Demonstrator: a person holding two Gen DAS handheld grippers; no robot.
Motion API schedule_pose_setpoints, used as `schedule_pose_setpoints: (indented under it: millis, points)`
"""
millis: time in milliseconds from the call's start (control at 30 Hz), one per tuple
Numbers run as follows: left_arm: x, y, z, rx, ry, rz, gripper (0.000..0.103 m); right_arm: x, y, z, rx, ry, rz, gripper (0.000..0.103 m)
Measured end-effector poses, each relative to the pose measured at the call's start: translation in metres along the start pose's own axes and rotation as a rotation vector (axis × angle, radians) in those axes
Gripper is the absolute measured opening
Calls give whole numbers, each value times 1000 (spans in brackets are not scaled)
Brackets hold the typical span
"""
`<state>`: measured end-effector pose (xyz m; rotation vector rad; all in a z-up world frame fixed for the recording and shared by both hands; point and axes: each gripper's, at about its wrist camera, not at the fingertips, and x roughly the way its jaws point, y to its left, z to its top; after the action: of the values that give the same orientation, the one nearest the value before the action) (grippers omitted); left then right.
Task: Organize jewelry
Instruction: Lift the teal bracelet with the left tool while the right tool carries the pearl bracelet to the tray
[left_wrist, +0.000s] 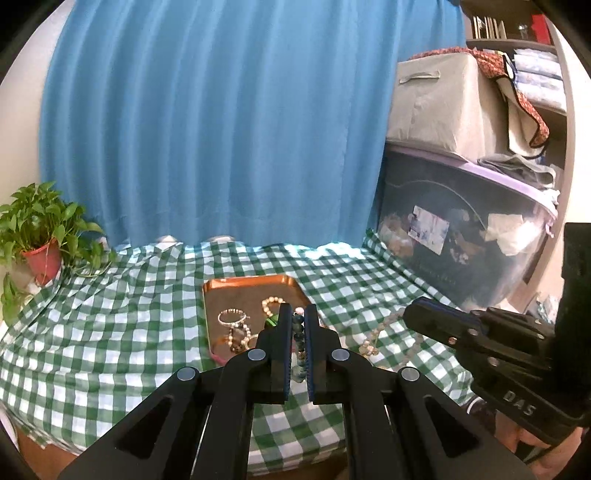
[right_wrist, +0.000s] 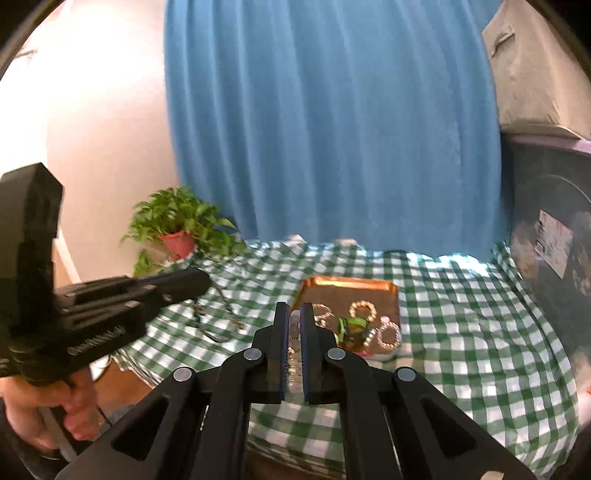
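A copper tray (left_wrist: 229, 288) (right_wrist: 332, 286) sits on the green checked cloth and holds several bracelets, among them a silver one (left_wrist: 232, 316) and a pearl one (left_wrist: 272, 303) (right_wrist: 364, 309). My left gripper (left_wrist: 298, 314) is shut on a dark green bead bracelet (left_wrist: 299, 339), held above the tray's near edge. My right gripper (right_wrist: 294, 312) is shut on a pale bead necklace (right_wrist: 294, 343). In the left wrist view the necklace (left_wrist: 373, 341) hangs from the right gripper (left_wrist: 417, 314) down to the cloth.
A potted plant (left_wrist: 40, 236) (right_wrist: 177, 229) stands at the back left. A blue curtain (left_wrist: 221, 129) hangs behind. A dark storage bin (left_wrist: 461, 236) under a grey fabric box (left_wrist: 443, 99) stands at the right. A dark cord (right_wrist: 210, 321) lies on the cloth.
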<state>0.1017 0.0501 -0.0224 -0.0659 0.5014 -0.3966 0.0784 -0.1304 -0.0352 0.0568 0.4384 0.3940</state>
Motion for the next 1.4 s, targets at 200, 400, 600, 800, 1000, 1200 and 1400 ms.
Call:
schedule_pose_setpoints:
  millis: [200,400,600,800,1000,1200,1400]
  points:
    - [11,10,3,-10,-7,-14,6,2,6,9,-21,-31,4,5]
    - [40,21,4,-6,15,-10,6,24,9,11,-44,-28,10,5]
    - [88,38,1,-21,60,-3,6,65,4,9,-52,9,22,5]
    - [138,59,-3,-43,104,6,6,106,-18,8,-16,36,21,5]
    - [187,80,-5,-70,129,0,6,144,-46,9,-6,50,-7,5]
    - [228,96,5,-101,122,-42,6,176,-73,19,20,36,-11,5]
    - [273,113,16,-145,106,-89,6,218,-94,25,2,40,-6,5]
